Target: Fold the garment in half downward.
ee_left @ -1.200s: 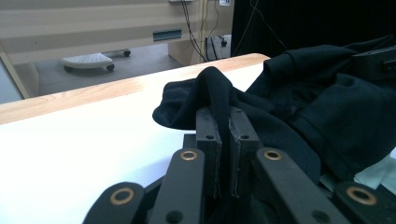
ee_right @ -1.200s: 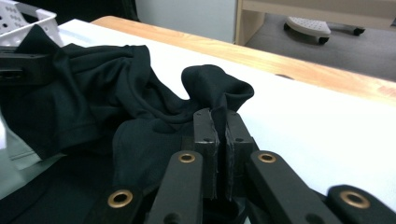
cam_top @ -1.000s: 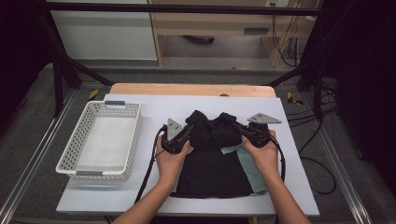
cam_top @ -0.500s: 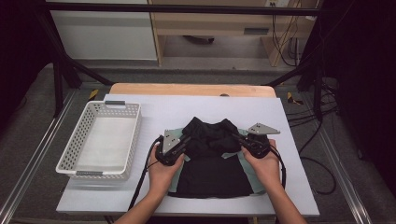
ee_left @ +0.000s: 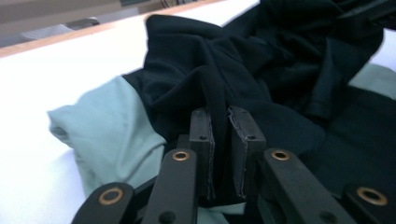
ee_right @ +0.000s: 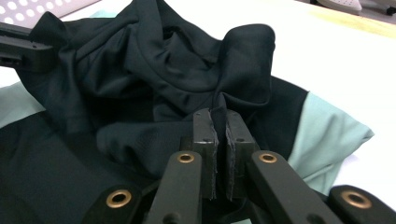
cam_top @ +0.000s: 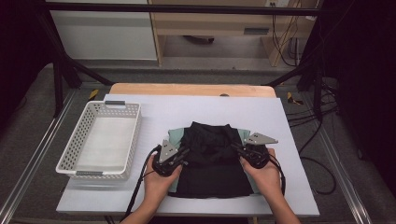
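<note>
Lying on the white bench (cam_top: pixel 289 186) just in front of the person, the black shirt (cam_top: pixel 210 161) with pale green sleeves runs its long axis from the near edge toward the far edge, its upper part doubled back toward the person into a rumpled heap over the flat lower half. One green sleeve (cam_top: pixel 173 136) sticks out to the left of the heap and the other (cam_top: pixel 244 136) to the right, so the sleeves mark the cross axis. The left gripper (cam_top: pixel 180 155) sits at the shirt's left side; its jaws have just been opening a little, yet in the left gripper view a fold of black cloth (ee_left: pixel 215 100) is caught between them. The right gripper (cam_top: pixel 239 151) sits at the right side, jaws pressed together on a black fold (ee_right: pixel 219 100). No label, brand or writing can be read on the cloth. A white perforated basket (cam_top: pixel 77 161) stands to the left on the bench, apart from the shirt.
</note>
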Available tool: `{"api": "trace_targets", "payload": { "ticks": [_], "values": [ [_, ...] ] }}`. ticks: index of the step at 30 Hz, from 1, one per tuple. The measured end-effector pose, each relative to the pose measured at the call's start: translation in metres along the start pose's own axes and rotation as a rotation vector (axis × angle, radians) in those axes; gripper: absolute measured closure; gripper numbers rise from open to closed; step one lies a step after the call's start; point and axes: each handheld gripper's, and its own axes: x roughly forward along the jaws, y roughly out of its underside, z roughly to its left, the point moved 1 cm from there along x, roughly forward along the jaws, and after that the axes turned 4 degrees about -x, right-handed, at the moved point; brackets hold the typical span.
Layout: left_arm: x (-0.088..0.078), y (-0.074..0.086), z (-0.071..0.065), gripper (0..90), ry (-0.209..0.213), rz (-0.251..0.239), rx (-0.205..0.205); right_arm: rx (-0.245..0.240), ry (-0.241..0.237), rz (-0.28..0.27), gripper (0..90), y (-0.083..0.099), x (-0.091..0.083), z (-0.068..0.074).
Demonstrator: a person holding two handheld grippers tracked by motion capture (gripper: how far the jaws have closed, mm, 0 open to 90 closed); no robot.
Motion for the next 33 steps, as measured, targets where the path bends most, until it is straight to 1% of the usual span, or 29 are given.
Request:
{"api": "trace_targets", "payload": {
  "ticks": [2,4,5,7,8,10,11,14,16,19,21,23,26,29,31,32,33],
  "values": [
    [0.000,0.000,-0.002,81.8,0.007,0.014,-0.006,-0.001,-0.008,0.007,85.9,0.003,0.001,0.004],
    [0.001,-0.001,-0.002,84.3,0.011,0.014,-0.022,-0.020,-0.004,0.033,85.8,0.005,0.000,0.007],
    [0.001,0.000,-0.003,84.8,0.013,0.017,-0.020,-0.023,-0.001,0.036,85.8,0.006,-0.001,0.007],
    [0.001,0.003,-0.003,85.3,0.012,0.040,-0.005,-0.006,-0.008,0.038,85.9,0.008,-0.004,0.006],
    [-0.001,0.004,-0.003,85.4,0.014,0.048,-0.007,-0.003,-0.009,0.043,85.8,0.009,-0.005,0.005],
    [-0.004,0.005,-0.001,85.4,0.021,0.063,-0.026,-0.008,-0.008,0.057,85.9,0.010,-0.005,0.005],
    [-0.004,0.006,0.000,85.4,0.026,0.072,-0.032,-0.001,-0.007,0.058,85.8,0.010,-0.005,0.005],
    [-0.005,0.007,0.003,85.4,0.021,0.097,-0.034,-0.001,-0.012,0.073,85.9,0.014,-0.008,0.007],
    [-0.005,0.011,0.005,85.4,0.019,0.113,-0.047,0.012,-0.011,0.093,85.8,0.019,-0.011,0.007],
    [-0.002,0.014,0.007,85.4,0.014,0.142,-0.051,0.028,-0.004,0.118,85.8,0.024,-0.014,0.006],
    [-0.001,0.014,0.008,85.3,0.015,0.145,-0.048,0.031,0.006,0.123,85.8,0.025,-0.014,0.003],
    [0.000,0.014,0.010,85.1,0.020,0.142,-0.048,0.037,0.002,0.126,85.6,0.027,-0.012,0.000],
    [0.001,0.014,0.010,84.2,0.032,0.136,-0.058,0.035,-0.009,0.127,84.4,0.030,-0.008,-0.002],
    [0.002,0.014,0.009,79.9,0.037,0.131,-0.060,0.048,-0.012,0.122,79.5,0.031,-0.009,-0.003],
    [0.002,0.013,0.008,70.5,0.030,0.122,-0.064,0.047,-0.007,0.113,73.9,0.029,-0.011,-0.003],
    [0.000,0.012,0.005,65.5,0.018,0.102,-0.073,0.046,-0.003,0.108,70.8,0.029,-0.011,-0.004],
    [-0.001,0.011,0.003,61.0,0.012,0.095,-0.073,0.047,0.000,0.100,67.2,0.028,-0.012,-0.004]
  ]
}}
